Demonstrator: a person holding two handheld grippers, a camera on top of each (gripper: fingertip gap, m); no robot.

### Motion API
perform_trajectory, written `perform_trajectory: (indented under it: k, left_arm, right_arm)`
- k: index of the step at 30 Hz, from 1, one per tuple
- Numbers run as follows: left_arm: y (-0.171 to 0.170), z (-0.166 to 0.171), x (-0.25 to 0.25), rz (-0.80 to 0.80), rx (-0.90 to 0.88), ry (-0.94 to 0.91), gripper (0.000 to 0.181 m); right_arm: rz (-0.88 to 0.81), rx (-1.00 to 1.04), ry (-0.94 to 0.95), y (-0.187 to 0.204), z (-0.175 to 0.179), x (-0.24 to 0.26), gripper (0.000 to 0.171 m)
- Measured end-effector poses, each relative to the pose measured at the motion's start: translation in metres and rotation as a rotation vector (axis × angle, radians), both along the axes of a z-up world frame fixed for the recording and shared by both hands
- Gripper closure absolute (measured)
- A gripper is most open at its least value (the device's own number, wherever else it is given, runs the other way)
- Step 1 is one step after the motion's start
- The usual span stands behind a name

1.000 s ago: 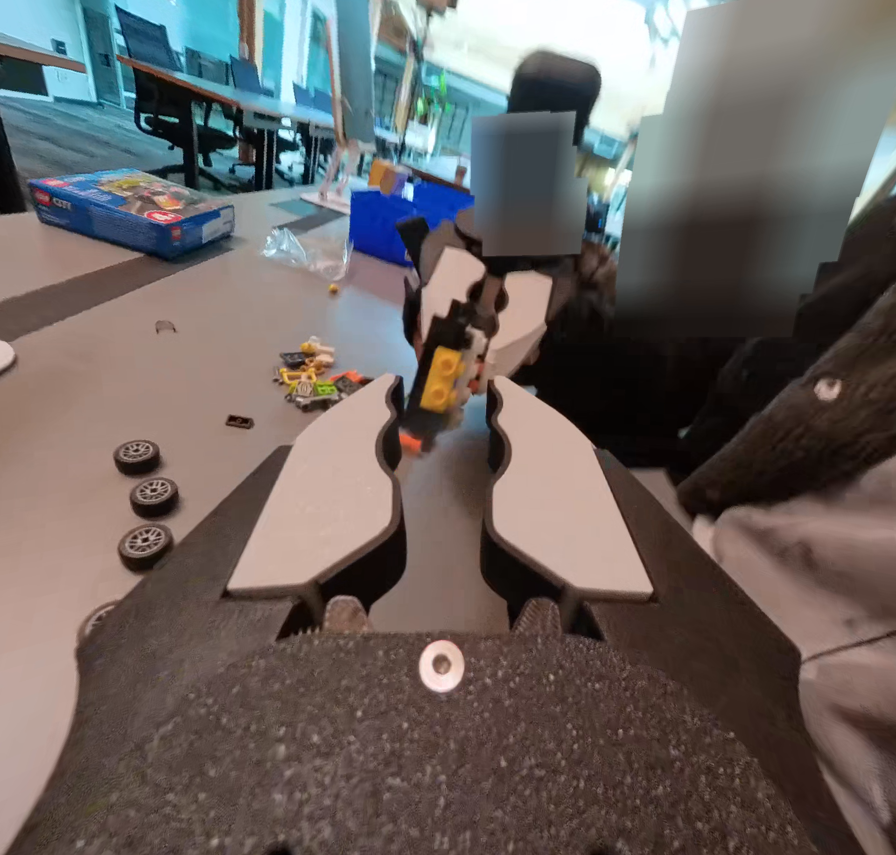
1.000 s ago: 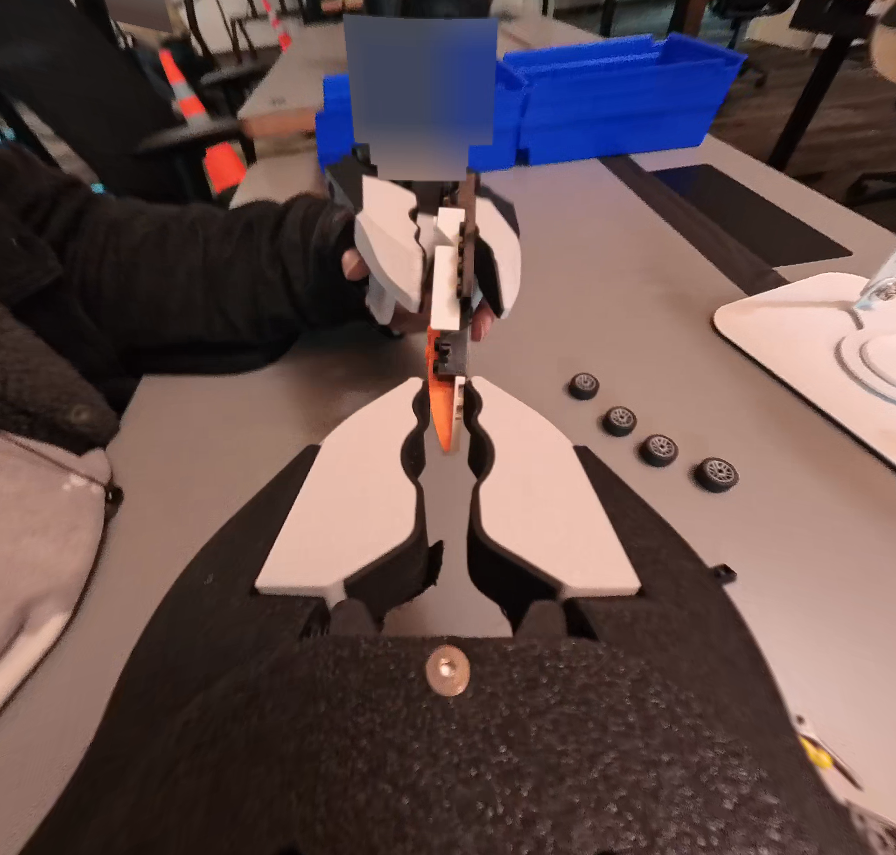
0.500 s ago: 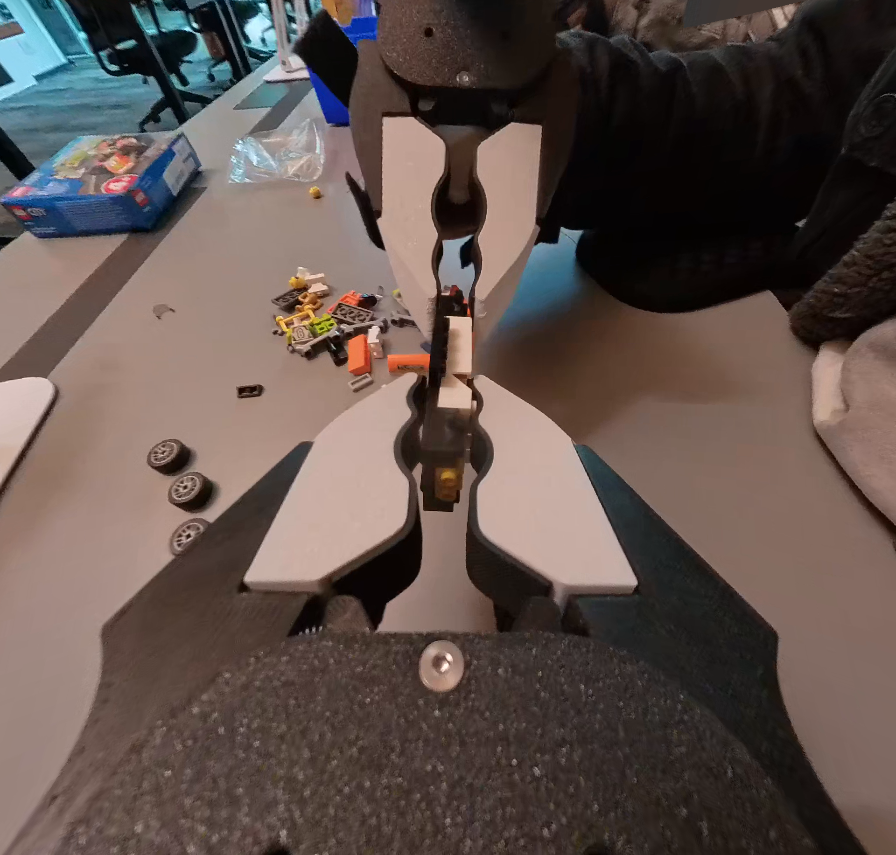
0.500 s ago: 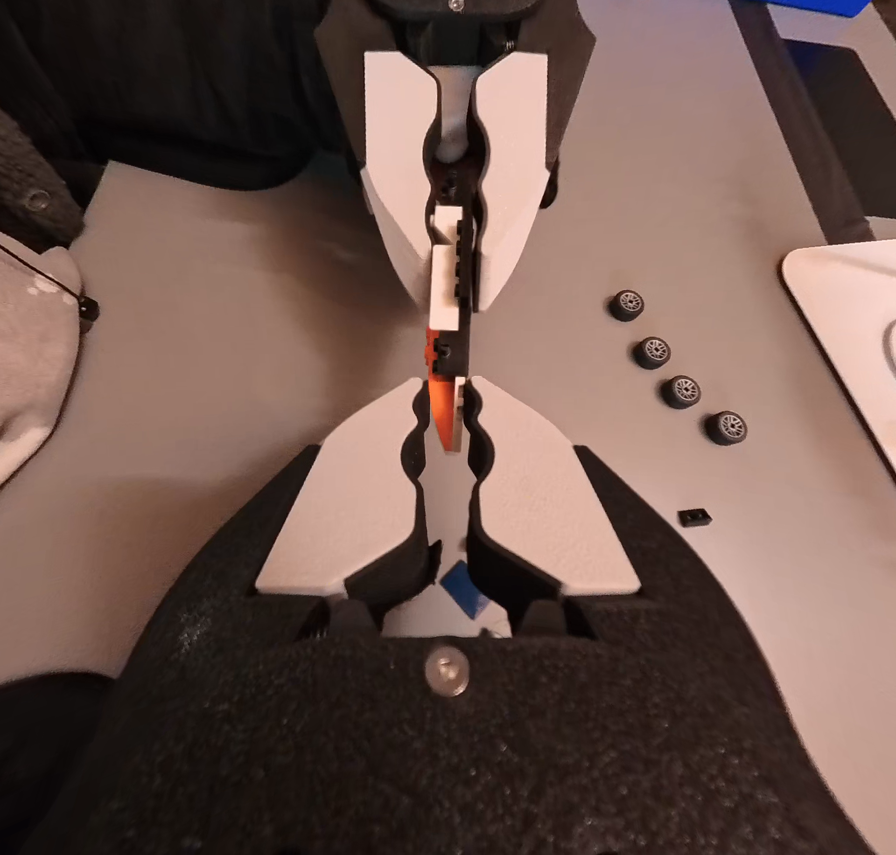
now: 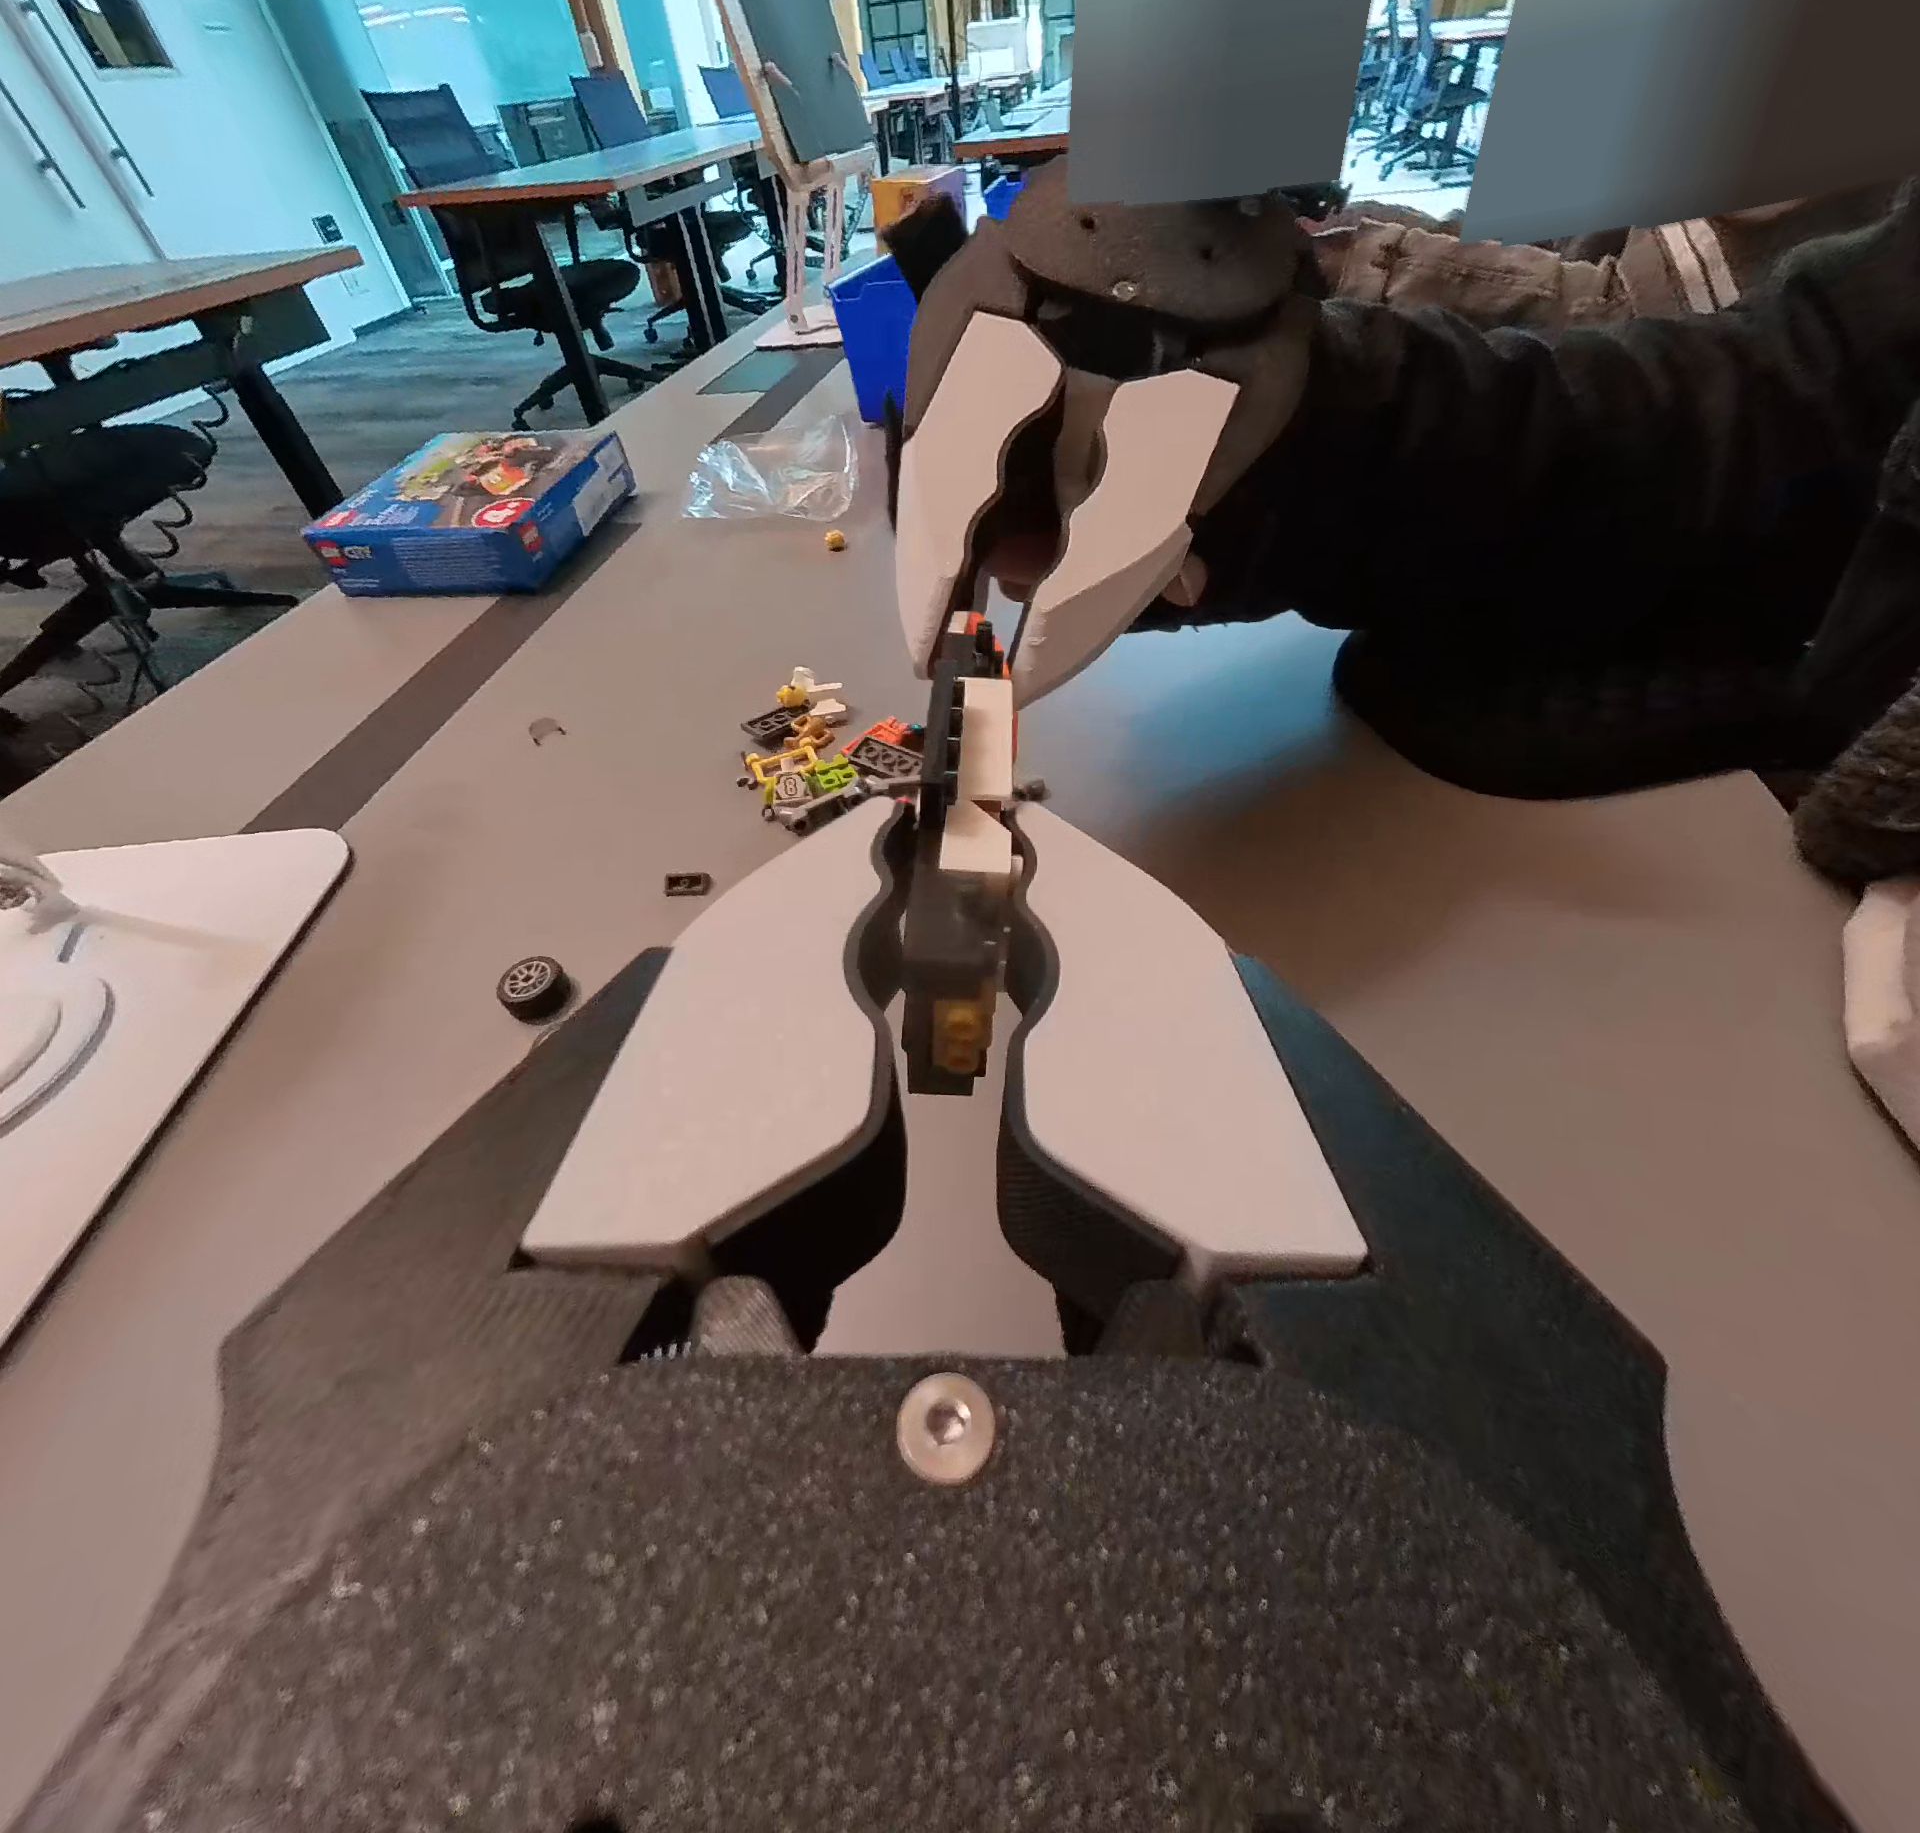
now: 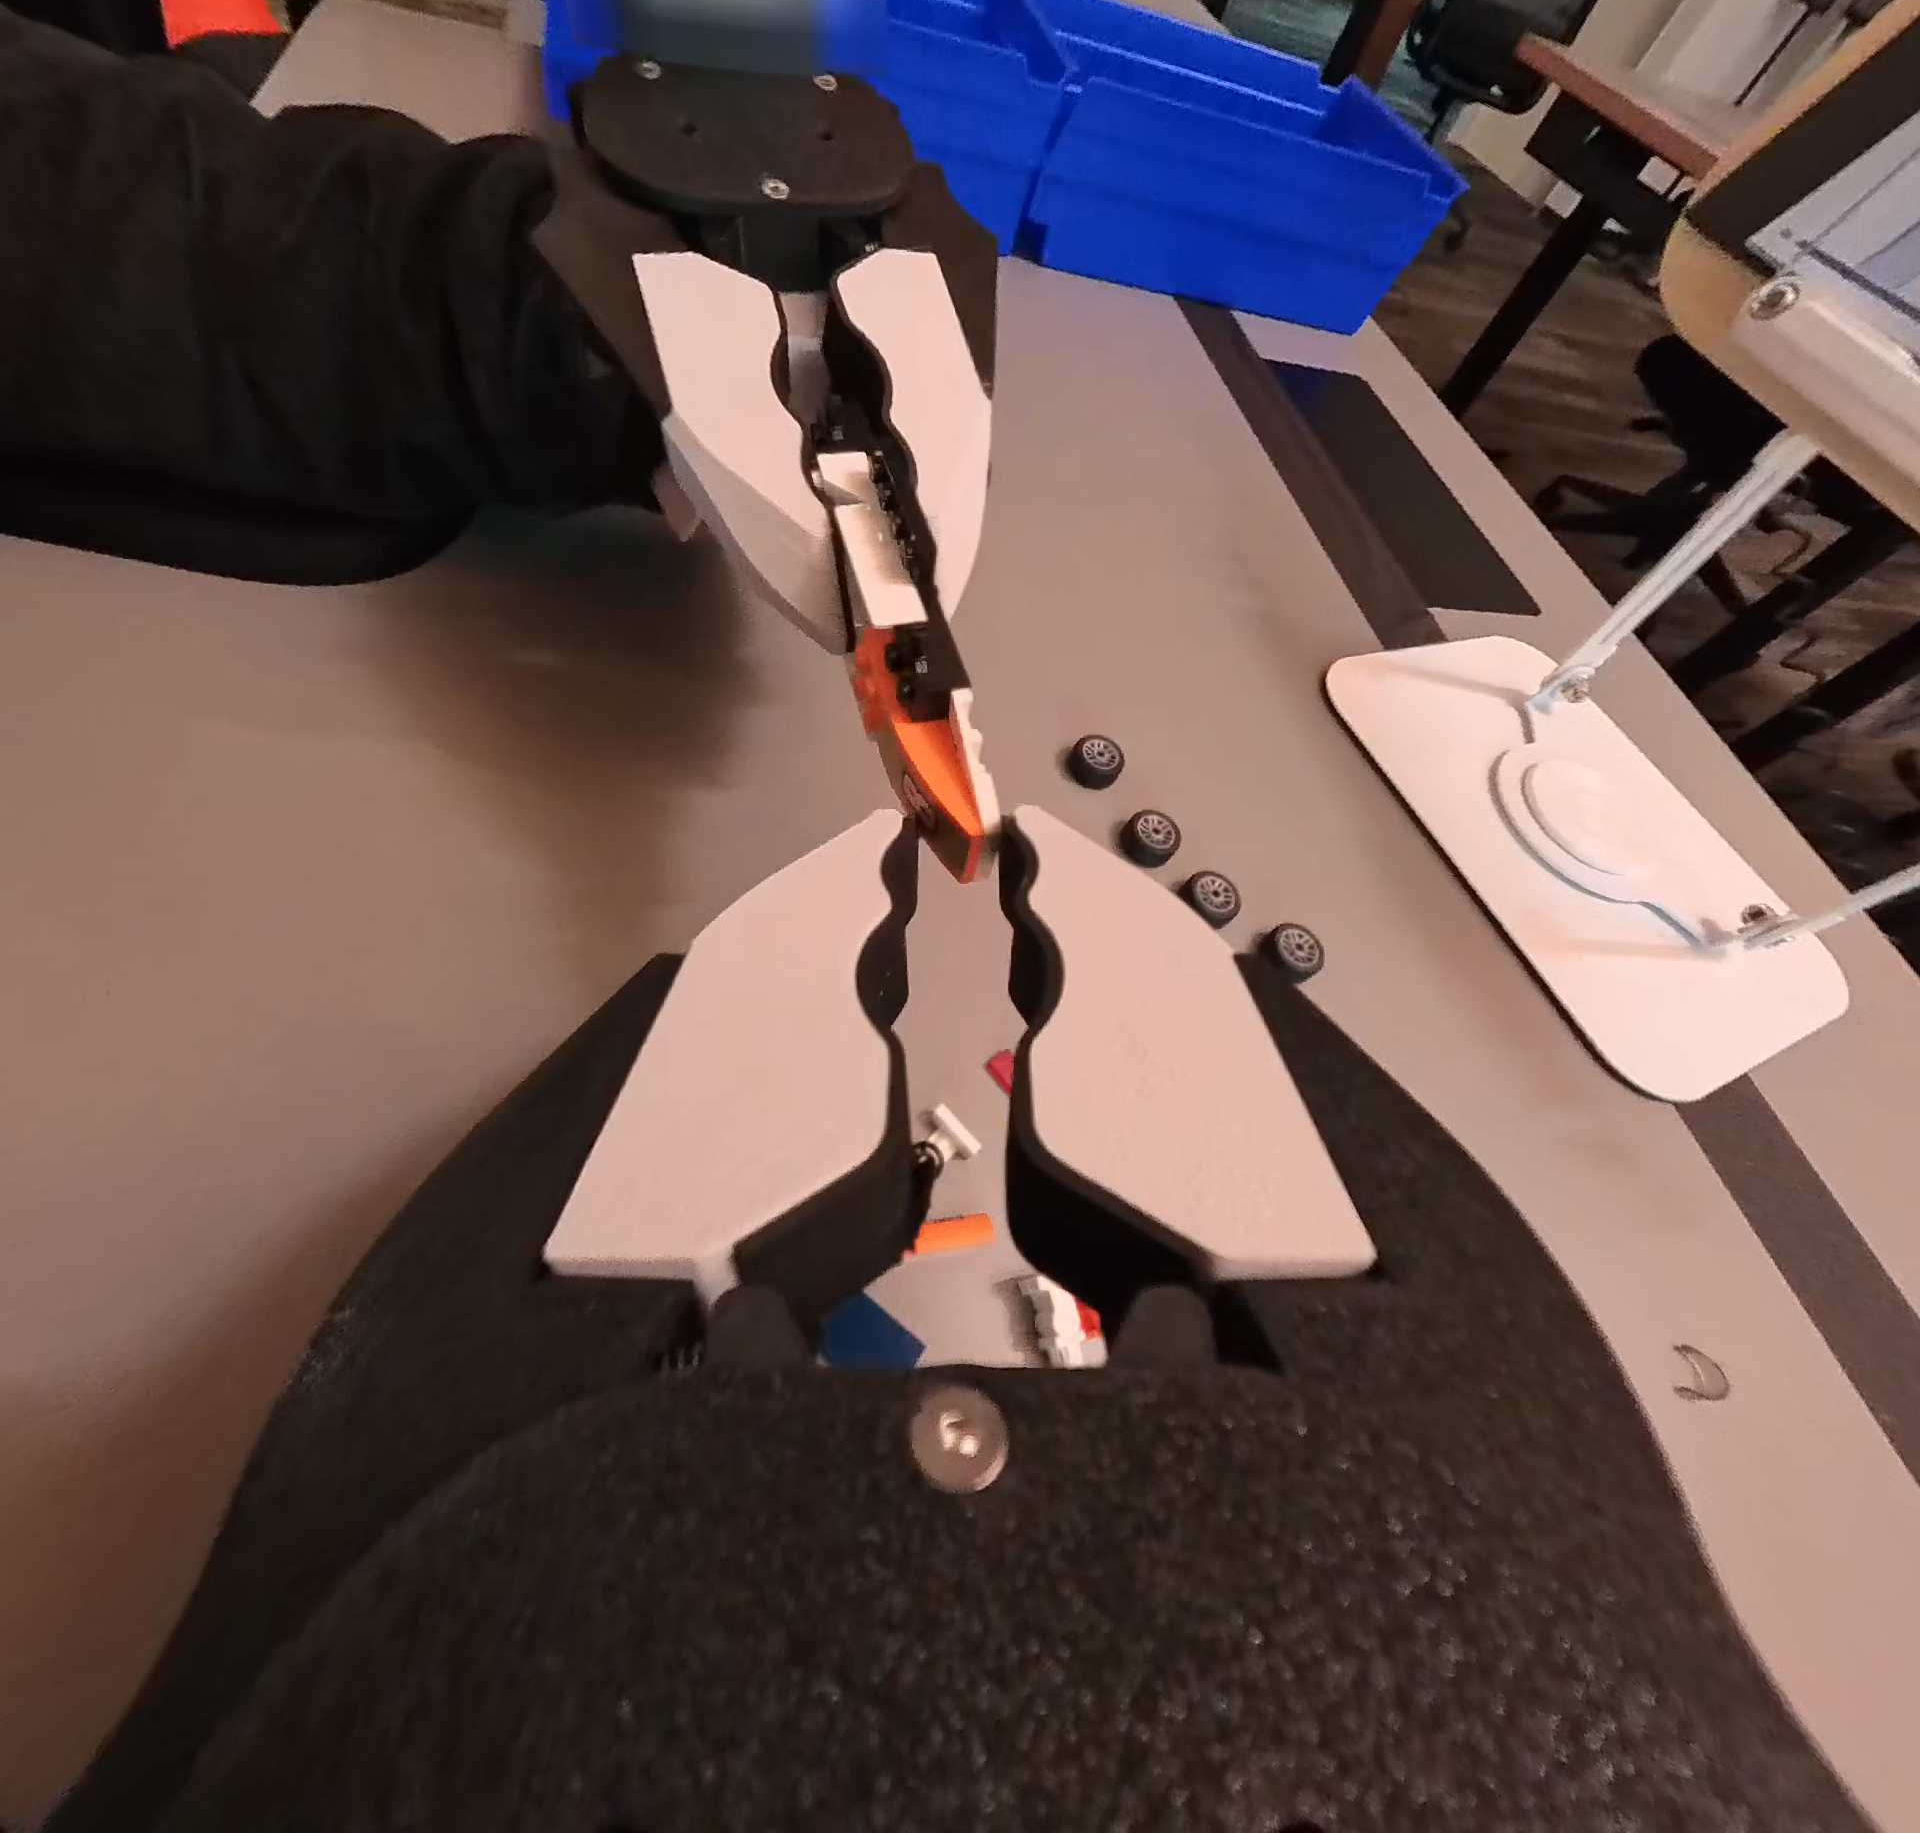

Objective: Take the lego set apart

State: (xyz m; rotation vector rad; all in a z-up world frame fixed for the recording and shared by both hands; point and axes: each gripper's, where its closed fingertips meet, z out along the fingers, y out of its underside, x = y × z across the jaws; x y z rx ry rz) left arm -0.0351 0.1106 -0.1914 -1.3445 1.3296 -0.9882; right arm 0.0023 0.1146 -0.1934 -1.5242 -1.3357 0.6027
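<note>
Here the left hand-held gripper (image 5: 954,848) is clamped on the black-and-white end of the long, narrow, studded plastic lego car body (image 5: 961,827), held in the air above the smooth grey bench (image 5: 1351,952). The right hand-held gripper (image 6: 961,827) pinches only the glossy orange wedge-shaped nose (image 6: 935,796), its tips nearly closed. To part them well, I'd judge a bending twist at the seam beats a straight pull, with a deeper bite on that slick slope. Four small ribbed black rubber wheels (image 6: 1195,858) lie in a row beside.
</note>
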Motion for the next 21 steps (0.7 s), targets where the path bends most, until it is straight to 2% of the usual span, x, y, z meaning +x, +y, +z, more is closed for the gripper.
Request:
perform_trajectory:
  k: [6, 9, 13, 18, 21]
  left_arm:
    - [0.012, 0.001, 0.002, 0.078, -0.102, -0.013, 0.166]
    - [0.017, -0.001, 0.004, 0.109, -0.233, -0.014, 0.166]
    - [0.023, -0.008, 0.006, 0.126, -0.419, -0.027, 0.166]
    - [0.024, -0.024, 0.007, 0.144, -0.559, 0.031, 0.166]
    - [0.025, -0.029, 0.005, 0.15, -0.666, 0.033, 0.166]
  right_arm:
    - [-0.102, -0.004, 0.047, 0.016, 0.0, 0.0, 0.151]
    - [-0.172, 0.06, 0.036, 0.024, 0.001, 0.001, 0.14]
    - [-0.216, 0.311, -0.12, 0.028, -0.003, -0.001, 0.139]
    - [-0.2, 0.489, -0.322, 0.028, -0.024, -0.005, 0.14]
    - [-0.173, 0.587, -0.398, 0.026, -0.031, -0.01, 0.146]
